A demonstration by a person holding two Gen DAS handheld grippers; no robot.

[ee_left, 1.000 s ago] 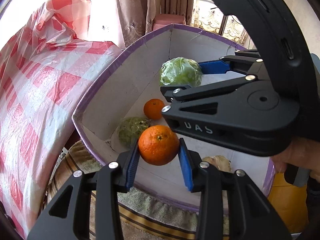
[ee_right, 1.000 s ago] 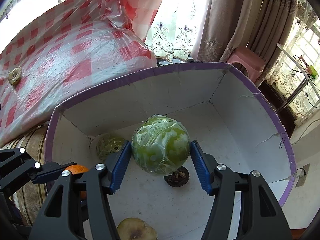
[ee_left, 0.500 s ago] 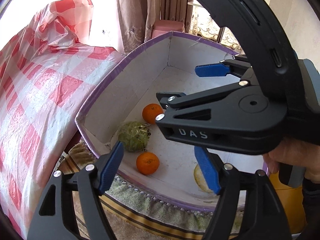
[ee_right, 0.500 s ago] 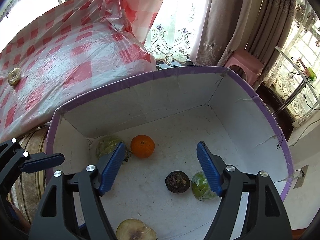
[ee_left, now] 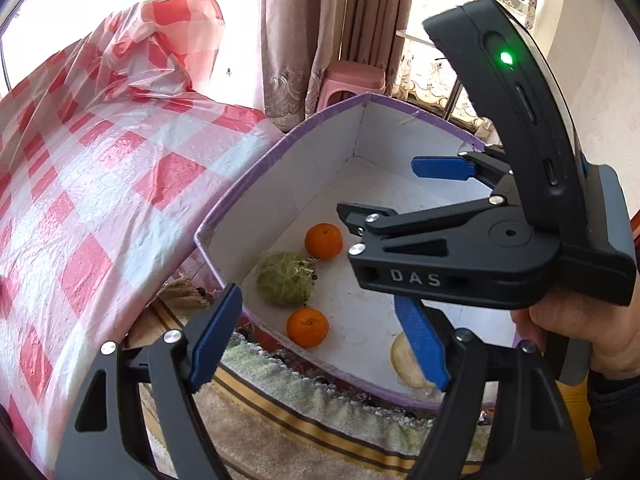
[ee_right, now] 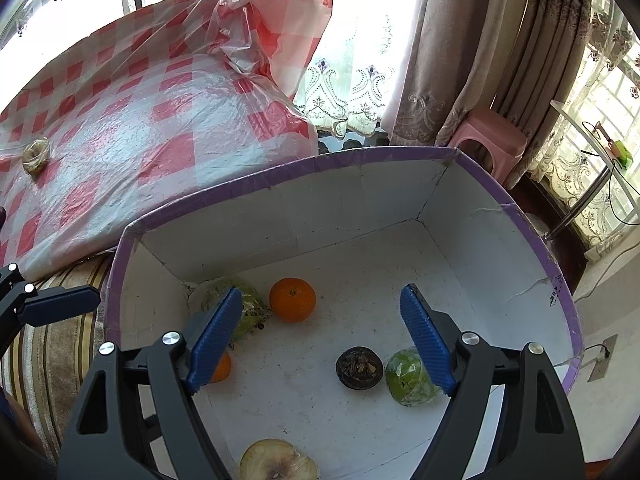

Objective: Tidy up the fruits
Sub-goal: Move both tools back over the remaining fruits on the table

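Both my claws hang spread wide over the purple-rimmed box (ee_right: 532,236) — my left gripper (ee_left: 320,336) grips nothing, and neither does my right gripper (ee_right: 324,336). On the white floor, one orange (ee_right: 292,299) sits far left beside a wrapped green fruit (ee_right: 248,312); a second orange (ee_left: 307,327) lies near the left wall. To the right, a dark dried fruit (ee_right: 359,367) touches a green wrapped fruit (ee_right: 412,378). A pale halved fruit (ee_right: 276,462) rests nearest me — the checked tablecloth (ee_right: 132,120) lies far left.

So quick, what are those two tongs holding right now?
Left tongs: open, holding nothing.
Right tongs: open, holding nothing.
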